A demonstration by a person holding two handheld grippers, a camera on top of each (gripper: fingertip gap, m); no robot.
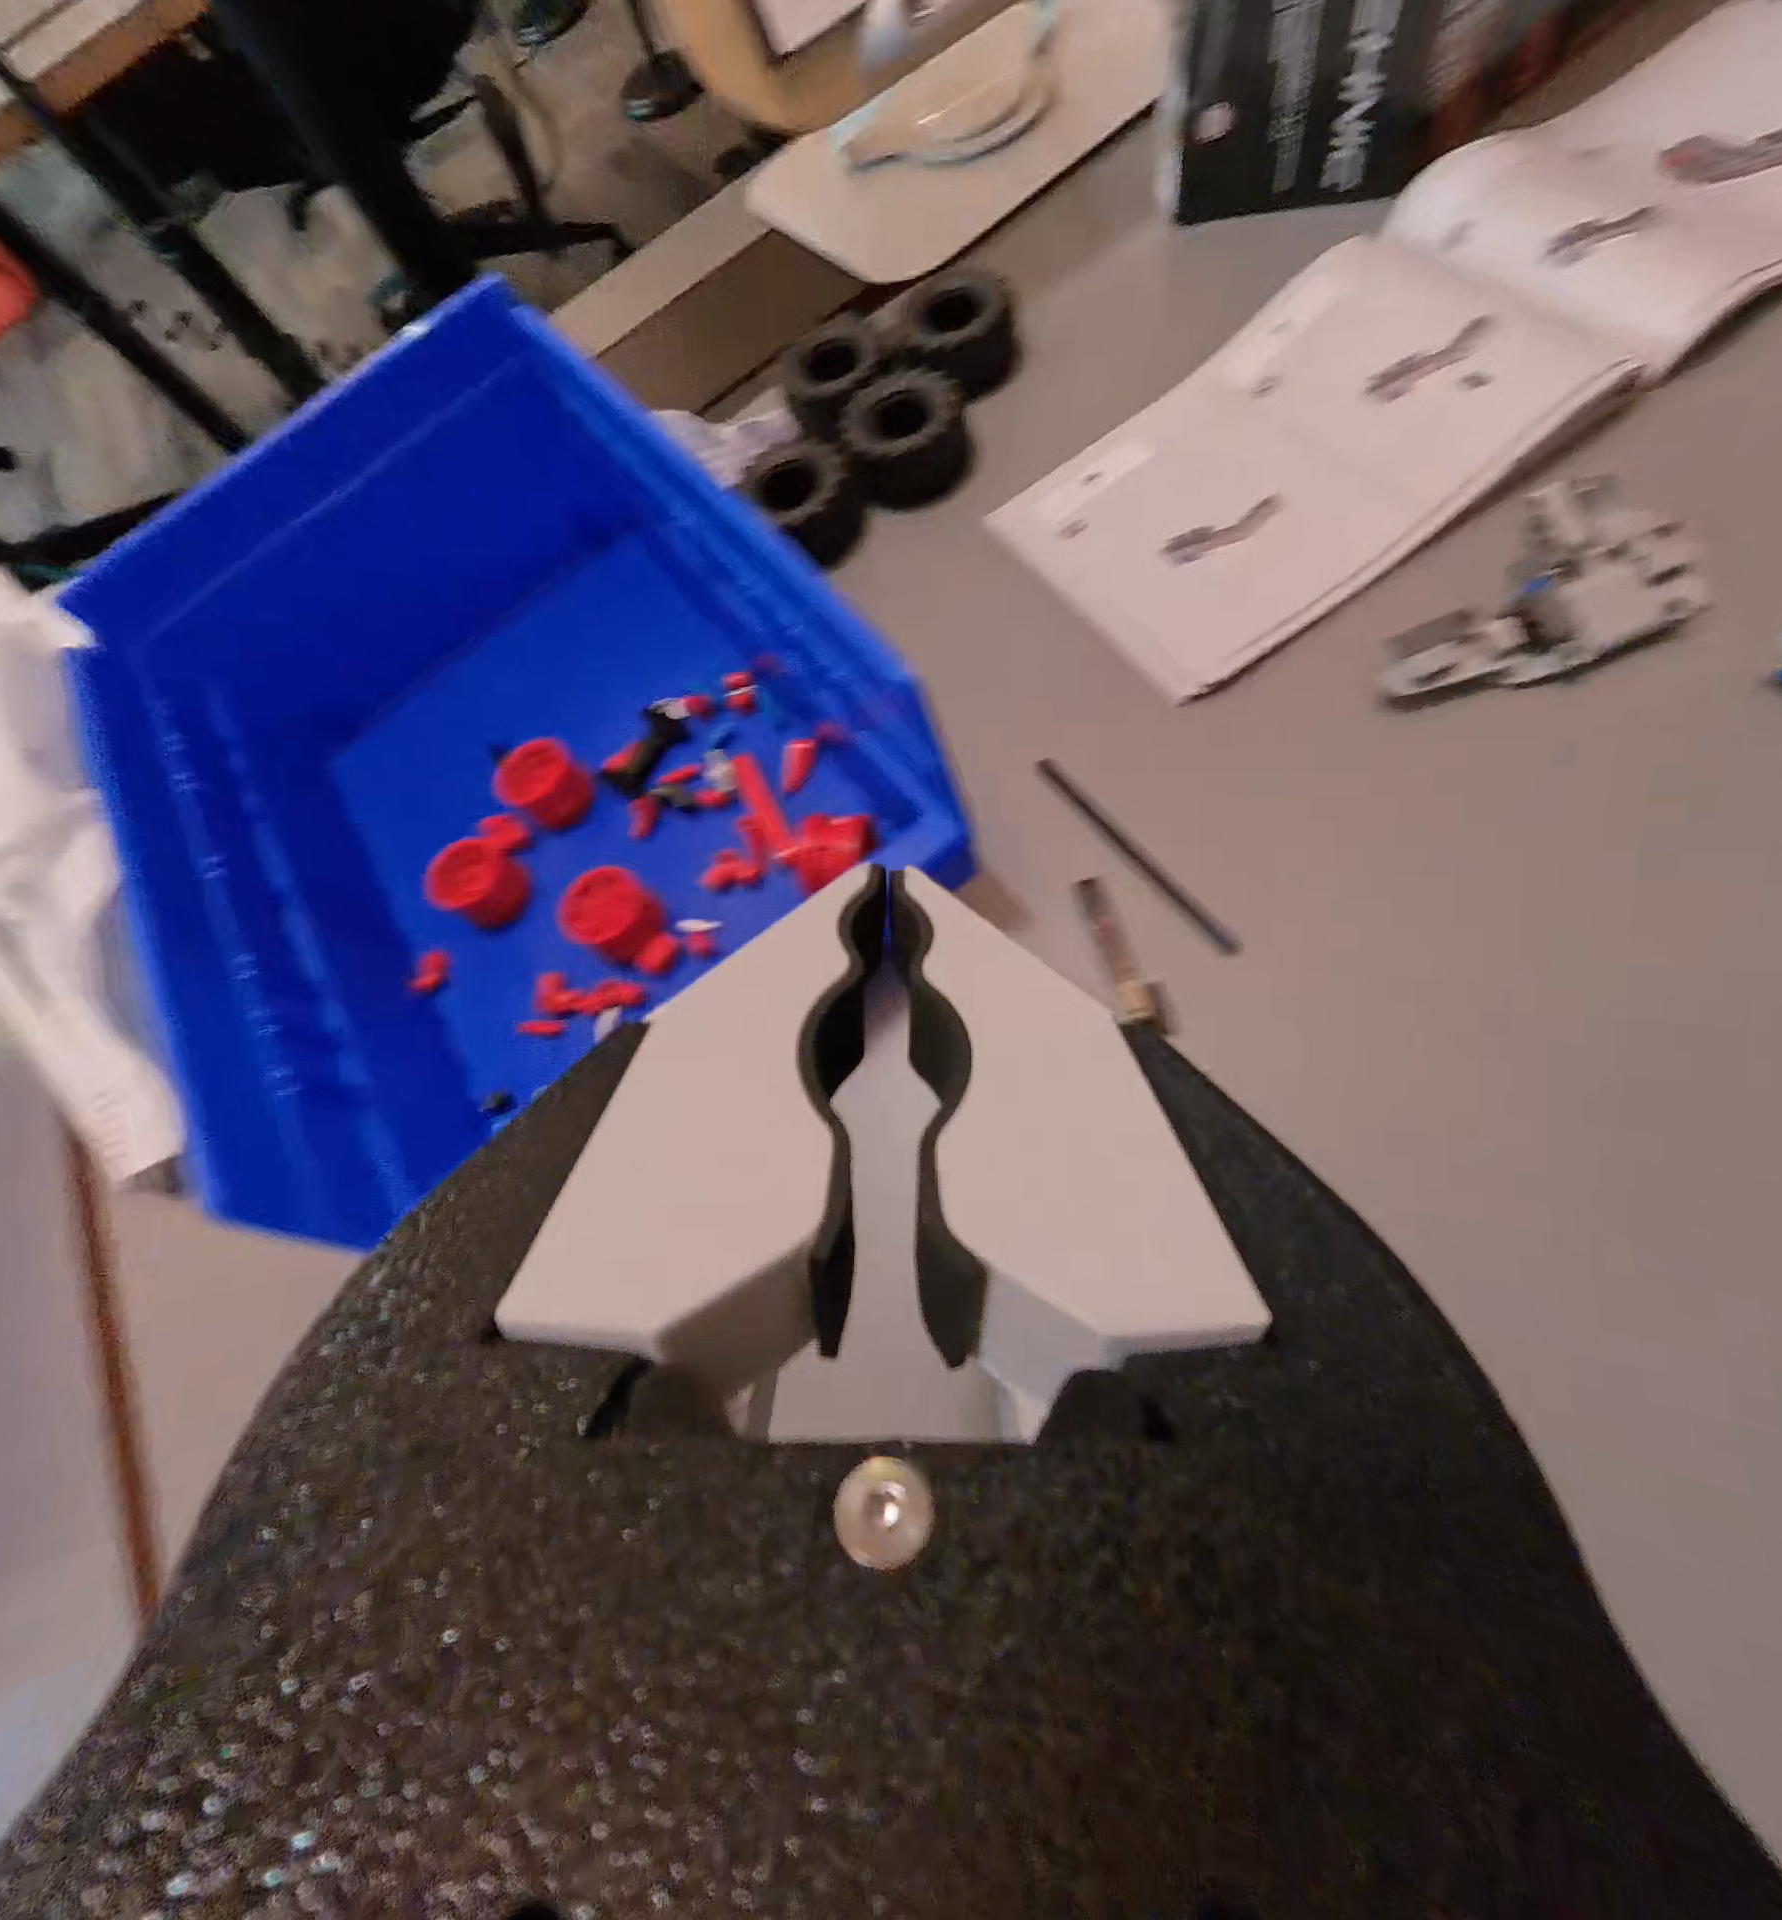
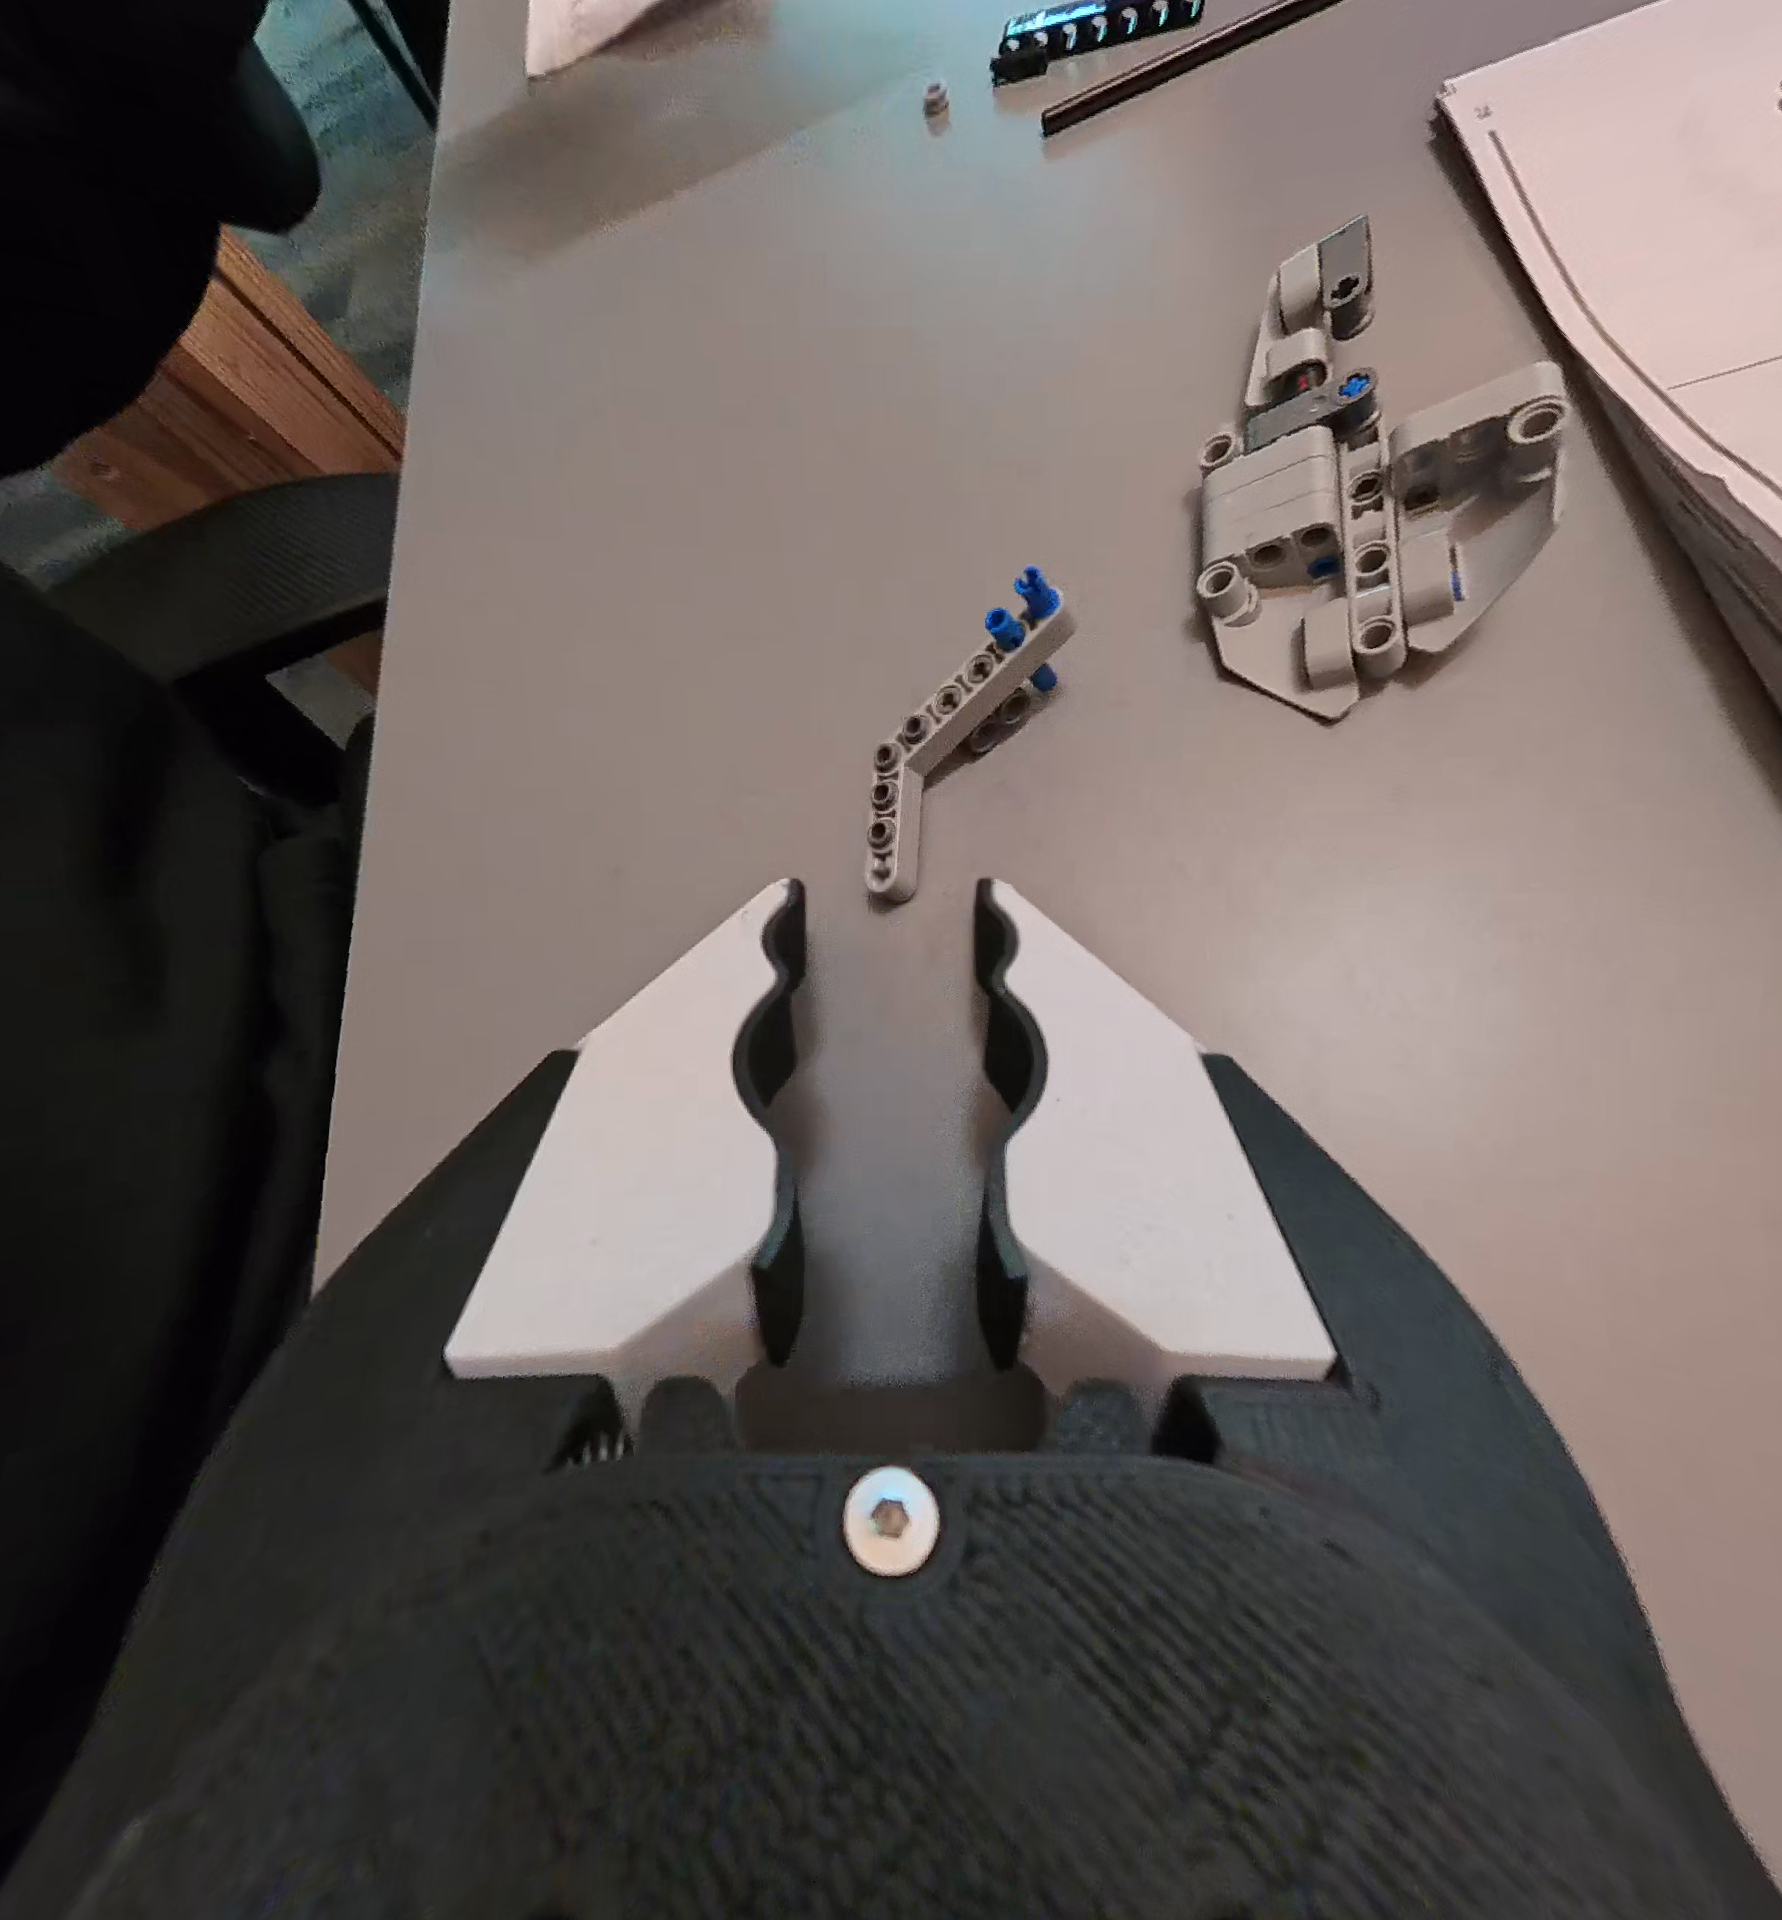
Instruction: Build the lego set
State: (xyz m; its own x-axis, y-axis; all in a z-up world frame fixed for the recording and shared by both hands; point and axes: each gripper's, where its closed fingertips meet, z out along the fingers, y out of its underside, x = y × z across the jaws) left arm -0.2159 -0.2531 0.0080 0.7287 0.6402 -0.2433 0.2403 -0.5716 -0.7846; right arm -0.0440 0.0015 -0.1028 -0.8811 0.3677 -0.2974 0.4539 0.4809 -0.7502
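In the left wrist view, the left gripper (image 1: 885, 883) hangs with fingers pressed together, empty, above the near corner of a blue plastic bin (image 1: 274, 790) holding small red lego pieces (image 1: 596, 862). In the right wrist view, the right gripper (image 2: 889, 896) has its fingers apart, just short of a bent grey lego beam with blue pins (image 2: 954, 717) lying on the grey table (image 2: 762, 416), with a grey partly built lego assembly (image 2: 1375, 509) farther right.

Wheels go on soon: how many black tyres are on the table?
4, clustered beyond the blue bin: one nearest its far corner, one behind that, one to the right, one farthest back. More may be hidden behind them.

Right tool (image 2: 889, 896) agape, empty; bent grey beam (image 2: 944, 743) just ahead on table (image 2: 710, 468).
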